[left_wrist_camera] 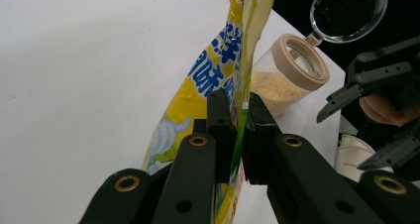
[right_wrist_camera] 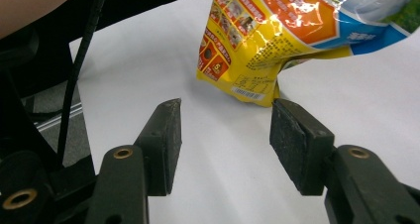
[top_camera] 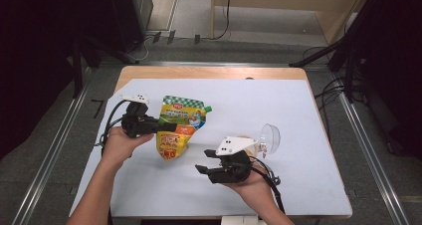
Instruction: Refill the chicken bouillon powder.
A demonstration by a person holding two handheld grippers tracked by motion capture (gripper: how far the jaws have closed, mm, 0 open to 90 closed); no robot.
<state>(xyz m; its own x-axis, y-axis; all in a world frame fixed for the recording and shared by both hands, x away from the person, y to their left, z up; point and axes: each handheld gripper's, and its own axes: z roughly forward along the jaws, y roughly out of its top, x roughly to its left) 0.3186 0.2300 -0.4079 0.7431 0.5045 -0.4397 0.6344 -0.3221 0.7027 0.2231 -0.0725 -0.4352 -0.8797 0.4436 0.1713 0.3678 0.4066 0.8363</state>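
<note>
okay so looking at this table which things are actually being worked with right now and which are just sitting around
In play:
- yellow pouch, pinched in the left gripper
- right gripper, open, empty, facing the pouch's bottom end
- probably the open jar of powder, lid flipped back

Lying about:
- white paper cup at the table edge
- floor cables

A person's left gripper is clamping a yellow snack pouch on the white-covered table; the right gripper is hovering open-jawed beside an uncapped clear jar.
</note>
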